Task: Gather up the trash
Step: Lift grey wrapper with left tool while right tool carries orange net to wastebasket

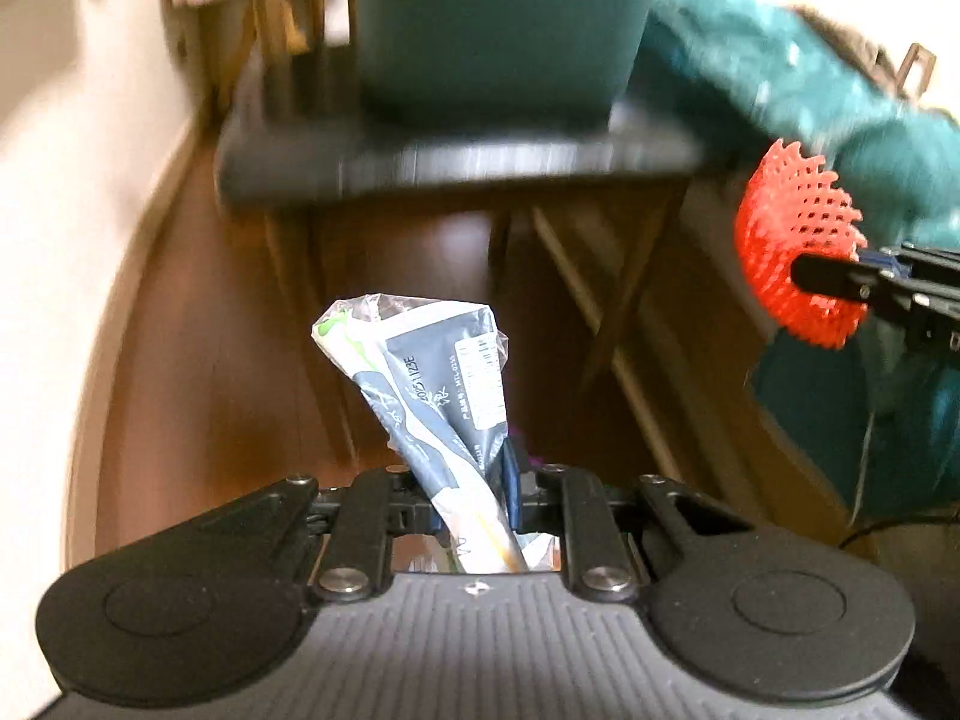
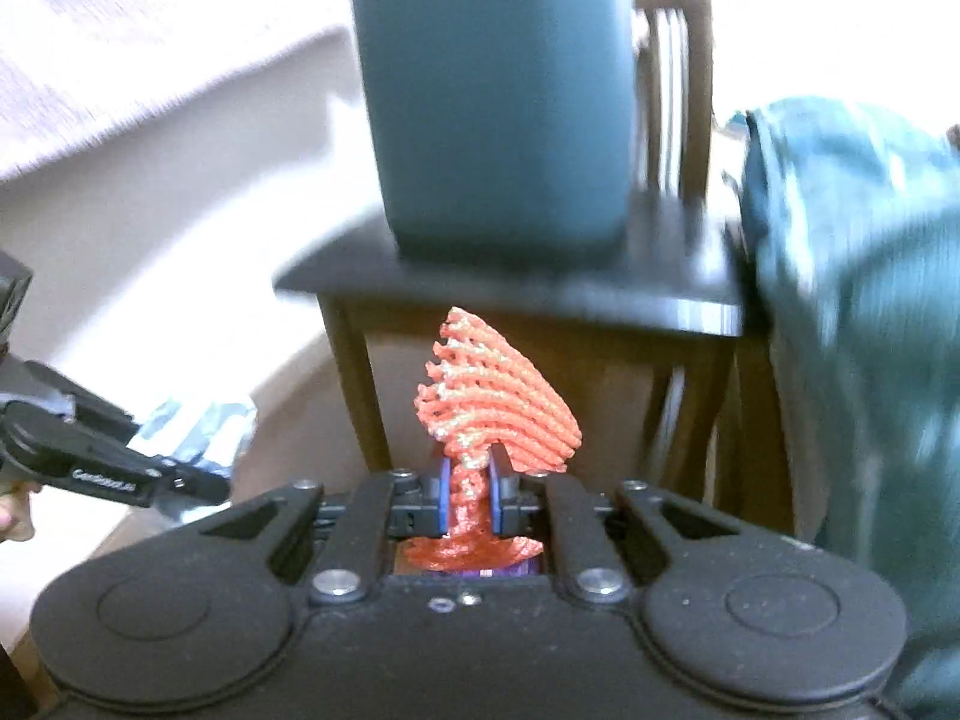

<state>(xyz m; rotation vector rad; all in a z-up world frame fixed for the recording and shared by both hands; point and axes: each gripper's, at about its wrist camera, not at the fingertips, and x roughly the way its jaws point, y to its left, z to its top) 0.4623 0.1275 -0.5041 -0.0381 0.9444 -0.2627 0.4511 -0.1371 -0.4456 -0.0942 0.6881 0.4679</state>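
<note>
Grippers both loaded. Left gripper (image 1: 474,498) is pinching a crumpled plastic wrapper (image 1: 420,384), grey-blue and white w/ printed text and a small white label; the wrapper stands up out of the pinch and its lower end pokes down behind the fingers. In the right wrist view the same wrapper (image 2: 198,432) shows at lower left, sticking out past the left gripper's black fingers (image 2: 168,477).

Right gripper (image 2: 471,501) is pressed together on a red foam net sleeve (image 2: 498,402): narrow neck squeezed betw. the blue pads (image 2: 443,498), wide mesh fan above, a bit more bunched up below the fingers. From the left wrist view the net (image 1: 798,246) sits at the right edge, held at the tip of the right gripper (image 1: 840,279).

Ahead of both: a dark table (image 2: 540,288) w/ slim dark legs, standing on a wood floor (image 1: 198,312). On top of the table, a tall teal bin (image 2: 498,90); its top is cut off by the frame, so can't tell if it's open. Teal cloth (image 2: 858,300) hangs just beside the table's right side, against its edge. Wooden chair back (image 2: 672,90) behind the bin. Pale wall (image 1: 78,180) to the left. Background is motion-blurred.
</note>
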